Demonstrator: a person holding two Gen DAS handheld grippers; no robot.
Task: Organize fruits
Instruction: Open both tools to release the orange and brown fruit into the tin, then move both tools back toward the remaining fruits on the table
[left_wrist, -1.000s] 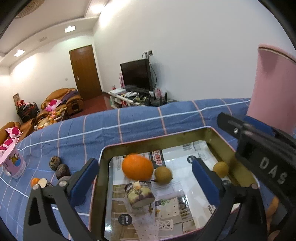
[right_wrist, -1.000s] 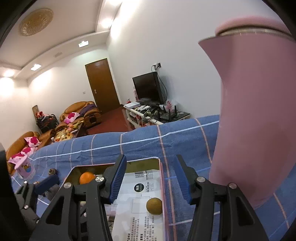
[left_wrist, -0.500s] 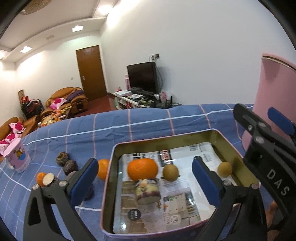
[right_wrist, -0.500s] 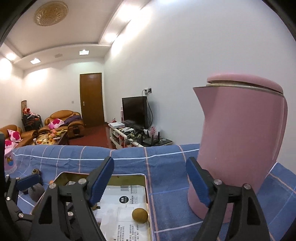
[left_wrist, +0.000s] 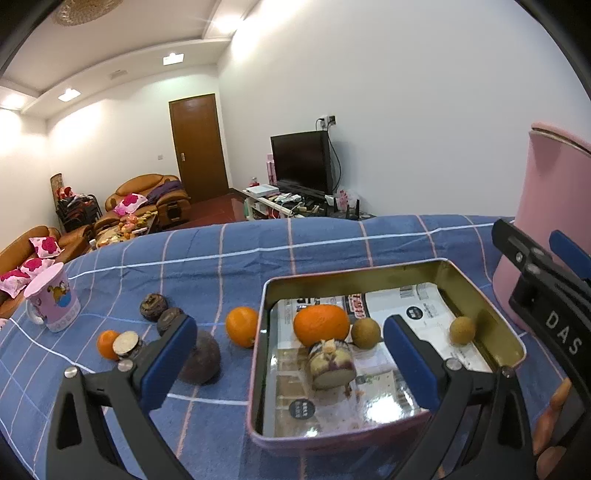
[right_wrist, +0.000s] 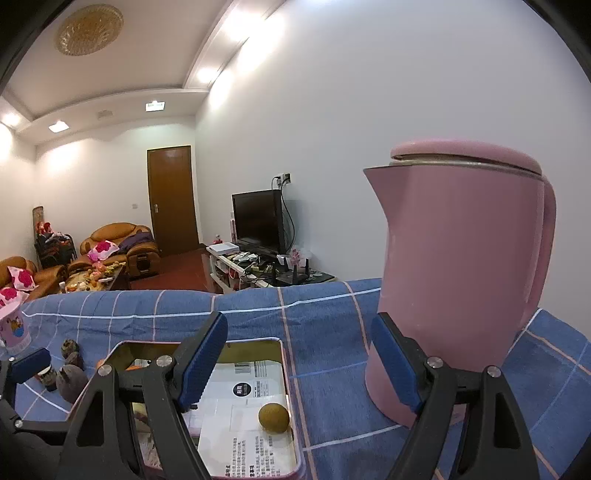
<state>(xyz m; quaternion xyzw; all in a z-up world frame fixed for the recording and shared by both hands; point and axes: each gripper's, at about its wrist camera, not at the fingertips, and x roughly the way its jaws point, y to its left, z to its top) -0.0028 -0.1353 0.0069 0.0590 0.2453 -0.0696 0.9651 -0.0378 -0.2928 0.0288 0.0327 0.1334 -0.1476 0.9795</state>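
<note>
A pink-rimmed metal tin (left_wrist: 258, 369) lined with printed paper sits on the blue checked cloth. It holds a large orange (left_wrist: 320, 325), two small brown fruits (left_wrist: 365, 333) (left_wrist: 461, 330) and a cut purple-and-white piece (left_wrist: 330, 363). Left of the tin lie another orange (left_wrist: 242, 326), a dark purple fruit (left_wrist: 201, 360), two dark round fruits (left_wrist: 153, 306), a small orange (left_wrist: 107, 344) and a cut piece (left_wrist: 125, 343). My left gripper (left_wrist: 288, 365) is open and empty above the tin's near left part. My right gripper (right_wrist: 299, 362) is open and empty above the tin's (right_wrist: 284, 369) right edge; a brown fruit (right_wrist: 274, 417) lies below it.
A tall pink kettle (right_wrist: 458, 277) stands right of the tin, close to my right gripper's right finger. A pink printed mug (left_wrist: 51, 299) stands at the far left of the cloth. The table's far edge drops off to a living room behind.
Both grippers have pulled back and risen from the tin. More of the cloth and the fruits left of the tin have come into the left wrist view. Both stayed open.
</note>
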